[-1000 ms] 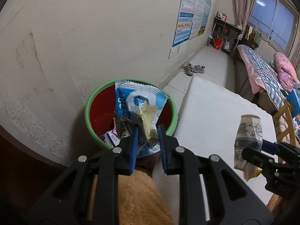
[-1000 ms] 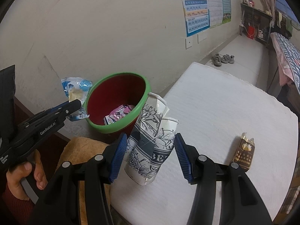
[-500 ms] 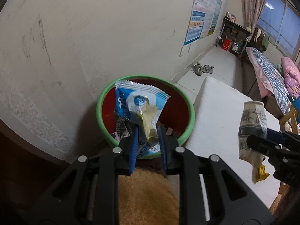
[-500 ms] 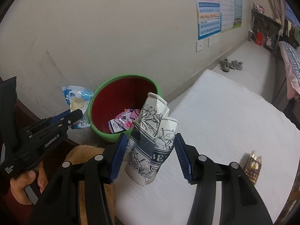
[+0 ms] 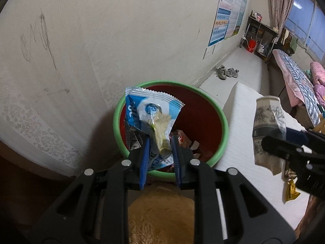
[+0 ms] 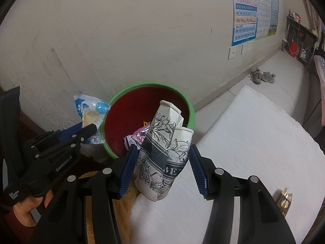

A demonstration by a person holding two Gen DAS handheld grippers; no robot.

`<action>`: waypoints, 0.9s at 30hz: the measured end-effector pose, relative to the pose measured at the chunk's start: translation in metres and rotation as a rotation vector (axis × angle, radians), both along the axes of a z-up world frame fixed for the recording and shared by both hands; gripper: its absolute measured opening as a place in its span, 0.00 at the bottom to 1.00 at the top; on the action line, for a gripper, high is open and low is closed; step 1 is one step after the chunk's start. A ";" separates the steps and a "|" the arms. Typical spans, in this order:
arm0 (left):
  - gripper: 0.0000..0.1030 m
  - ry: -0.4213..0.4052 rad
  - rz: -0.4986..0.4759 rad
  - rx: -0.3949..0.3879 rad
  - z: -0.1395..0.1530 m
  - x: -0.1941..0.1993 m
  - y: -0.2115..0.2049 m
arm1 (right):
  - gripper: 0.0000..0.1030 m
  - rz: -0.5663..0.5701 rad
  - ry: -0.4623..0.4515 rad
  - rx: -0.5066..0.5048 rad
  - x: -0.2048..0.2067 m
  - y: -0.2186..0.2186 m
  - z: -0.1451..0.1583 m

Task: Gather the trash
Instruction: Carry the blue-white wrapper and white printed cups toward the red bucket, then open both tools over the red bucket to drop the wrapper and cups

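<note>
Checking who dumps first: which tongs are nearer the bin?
Left. The left tongs hold a wrapper at the bin rim; the right tongs, gripping cups, sit farther back.

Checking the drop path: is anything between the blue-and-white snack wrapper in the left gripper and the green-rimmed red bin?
Nothing visible blocks it. The left gripper holds the blue-and-white snack wrapper by the open mouth of the green-rimmed red bin, which has only loose wrappers at the bottom. The crushed floral paper cups in the right gripper hang off to the side.

Both wrist views close above the shared bin, wall-facing.
</note>
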State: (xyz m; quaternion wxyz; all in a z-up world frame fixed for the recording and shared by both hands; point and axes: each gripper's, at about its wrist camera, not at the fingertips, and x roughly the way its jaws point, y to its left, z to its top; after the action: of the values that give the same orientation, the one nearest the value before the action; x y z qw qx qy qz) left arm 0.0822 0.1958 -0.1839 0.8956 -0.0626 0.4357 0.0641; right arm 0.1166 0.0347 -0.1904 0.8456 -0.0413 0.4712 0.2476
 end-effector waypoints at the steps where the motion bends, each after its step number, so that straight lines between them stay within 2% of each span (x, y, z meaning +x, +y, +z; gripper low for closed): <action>1: 0.20 0.003 0.000 0.002 -0.001 0.000 0.000 | 0.50 0.003 -0.002 -0.003 0.002 0.001 0.000; 14: 0.20 0.016 -0.006 0.024 -0.001 0.011 0.005 | 0.50 0.029 0.001 -0.037 0.014 0.016 -0.006; 27: 0.20 0.047 -0.010 0.005 -0.013 0.026 0.008 | 0.50 0.054 0.017 -0.068 0.025 0.028 -0.018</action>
State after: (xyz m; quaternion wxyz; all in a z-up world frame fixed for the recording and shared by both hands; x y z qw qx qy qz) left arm 0.1084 0.2036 -0.1968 0.8857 -0.0565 0.4567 0.0622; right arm 0.1416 0.0630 -0.2082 0.8327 -0.0804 0.4851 0.2546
